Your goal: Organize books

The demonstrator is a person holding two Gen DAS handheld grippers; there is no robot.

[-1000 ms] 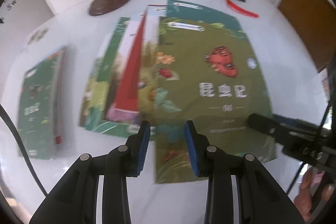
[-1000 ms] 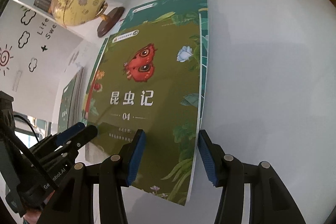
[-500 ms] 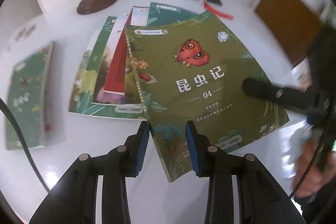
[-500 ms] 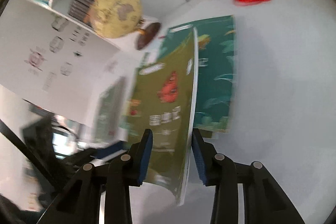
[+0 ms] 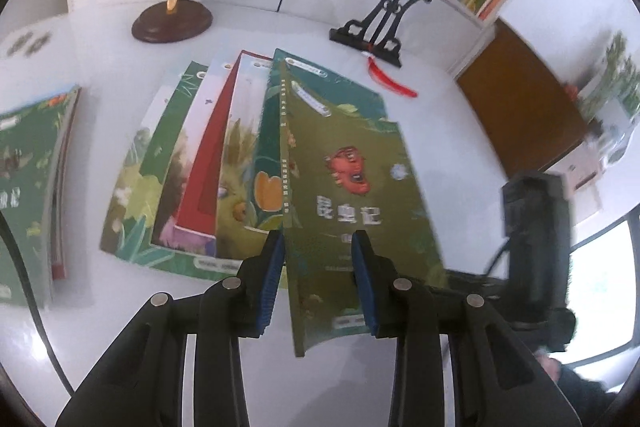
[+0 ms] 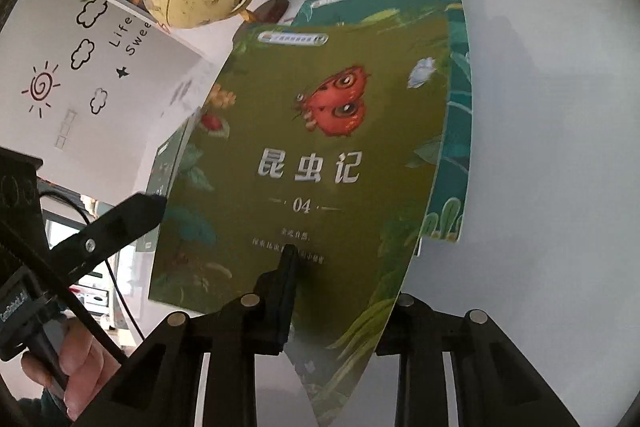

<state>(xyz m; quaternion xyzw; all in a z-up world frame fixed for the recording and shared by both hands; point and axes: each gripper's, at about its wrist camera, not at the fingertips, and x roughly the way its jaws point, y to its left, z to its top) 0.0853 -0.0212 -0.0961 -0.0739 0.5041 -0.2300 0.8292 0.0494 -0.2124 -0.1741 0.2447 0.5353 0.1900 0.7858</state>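
The olive-green paperback (image 6: 316,163), volume 04 with a red moth on its cover, is lifted off the white tabletop (image 6: 540,147) and tilted up above the teal book (image 6: 456,131) it lay on, with the fanned row of other picture books (image 5: 208,163) to its left. The right gripper (image 6: 340,291) has its jaws closing across the book's lower edge: one finger lies over the front cover, the other is hidden behind it, so the book is pinched between them. The left gripper (image 5: 318,279) straddles the same lower edge near the spine; its jaws stand partly apart with the book between them, the left pad right at the spine, the other pad seemingly clear of the cover, so it looks unclamped. The book seems thin and light, and it bows visibly under its own weight, so it likely flops if held by one corner. The glossy cover could slip; the stiffer spine side looks the surest place to grip
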